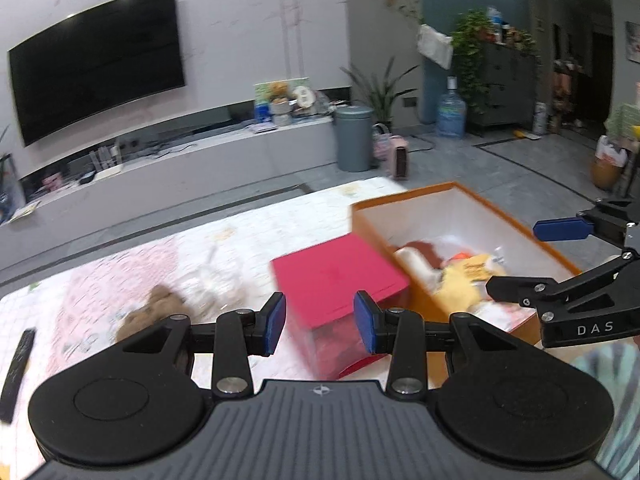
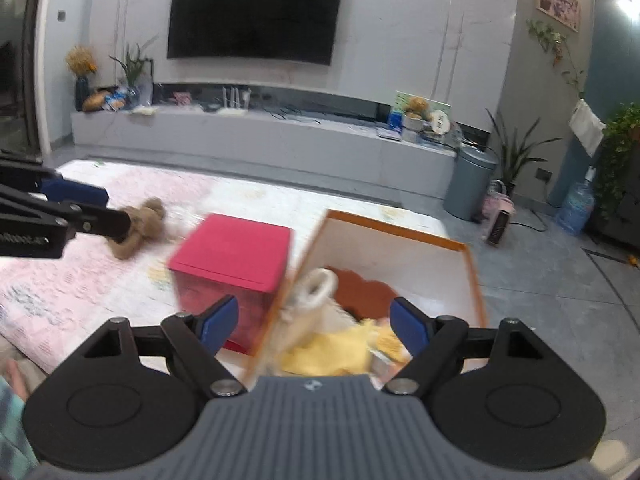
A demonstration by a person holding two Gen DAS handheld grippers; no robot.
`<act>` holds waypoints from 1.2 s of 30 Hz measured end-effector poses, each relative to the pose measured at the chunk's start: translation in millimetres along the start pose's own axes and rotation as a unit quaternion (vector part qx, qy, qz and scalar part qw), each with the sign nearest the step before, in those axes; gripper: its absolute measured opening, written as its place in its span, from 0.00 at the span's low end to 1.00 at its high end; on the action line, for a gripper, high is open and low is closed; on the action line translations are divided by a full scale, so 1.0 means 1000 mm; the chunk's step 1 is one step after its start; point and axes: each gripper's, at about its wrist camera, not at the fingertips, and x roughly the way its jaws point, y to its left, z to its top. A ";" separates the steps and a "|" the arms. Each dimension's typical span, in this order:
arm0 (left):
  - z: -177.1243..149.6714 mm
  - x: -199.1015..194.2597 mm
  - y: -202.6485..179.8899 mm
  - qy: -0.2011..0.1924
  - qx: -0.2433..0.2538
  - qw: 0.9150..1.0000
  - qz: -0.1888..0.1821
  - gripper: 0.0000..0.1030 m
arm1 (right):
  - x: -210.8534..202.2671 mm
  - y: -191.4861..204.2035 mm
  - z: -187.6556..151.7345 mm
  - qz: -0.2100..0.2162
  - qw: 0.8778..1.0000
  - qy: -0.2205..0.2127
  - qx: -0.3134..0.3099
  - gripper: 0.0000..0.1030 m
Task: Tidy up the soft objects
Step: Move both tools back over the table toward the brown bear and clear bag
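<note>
An orange box (image 1: 472,196) (image 2: 476,276) with white inner walls stands on a pale patterned mat. It holds a yellow plush (image 1: 460,280) (image 2: 332,352), a white plush (image 2: 316,292) and something brown. A red box (image 1: 336,276) (image 2: 236,256) stands left of it. A brown plush (image 1: 156,308) (image 2: 140,224) lies on the mat further left, with a pale plush (image 1: 208,276) beside it. My left gripper (image 1: 320,326) is open and empty above the red box. My right gripper (image 2: 316,324) is open and empty over the orange box; it also shows in the left wrist view (image 1: 532,256).
A black remote (image 1: 18,372) lies at the mat's left edge. A long white TV console (image 2: 260,136) and wall TV stand behind. A grey bin (image 2: 470,184), a pink heater (image 2: 500,224) and a water jug (image 2: 576,208) stand on the grey floor at the right.
</note>
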 end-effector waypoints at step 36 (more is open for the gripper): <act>-0.057 0.059 0.183 0.059 -0.027 0.997 0.041 0.66 | 0.154 0.187 0.029 0.158 0.983 0.004 -0.092 0.68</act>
